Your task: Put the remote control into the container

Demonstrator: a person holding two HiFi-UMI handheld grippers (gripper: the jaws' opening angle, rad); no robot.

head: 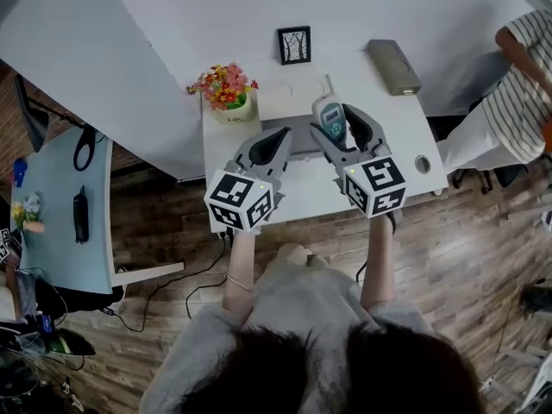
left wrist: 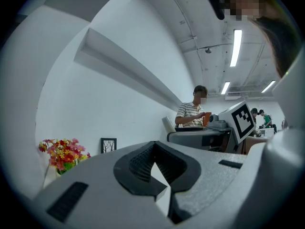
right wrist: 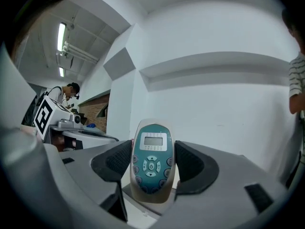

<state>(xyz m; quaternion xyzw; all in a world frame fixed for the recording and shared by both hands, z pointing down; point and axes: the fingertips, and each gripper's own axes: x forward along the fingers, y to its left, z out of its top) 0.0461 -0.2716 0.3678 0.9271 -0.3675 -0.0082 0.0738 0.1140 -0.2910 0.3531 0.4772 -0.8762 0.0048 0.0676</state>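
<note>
The right tool (right wrist: 152, 168) clamps the remote control (head: 330, 121) upright between its jaws above the white bench (head: 293, 190); the left tool (left wrist: 155, 168), beside it, is closed on nothing. The grey tray (head: 302, 145) just below both tools is probably the container: lower gently, release once seated. Wood floor (head: 172, 231) surrounds the bench.

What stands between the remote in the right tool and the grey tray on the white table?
Nothing visible does. The right tool grips the teal-and-white remote control over the right end of the flat grey tray. The left tool, shut and empty, hangs over its left end, beside the drop path rather than in it.
</note>
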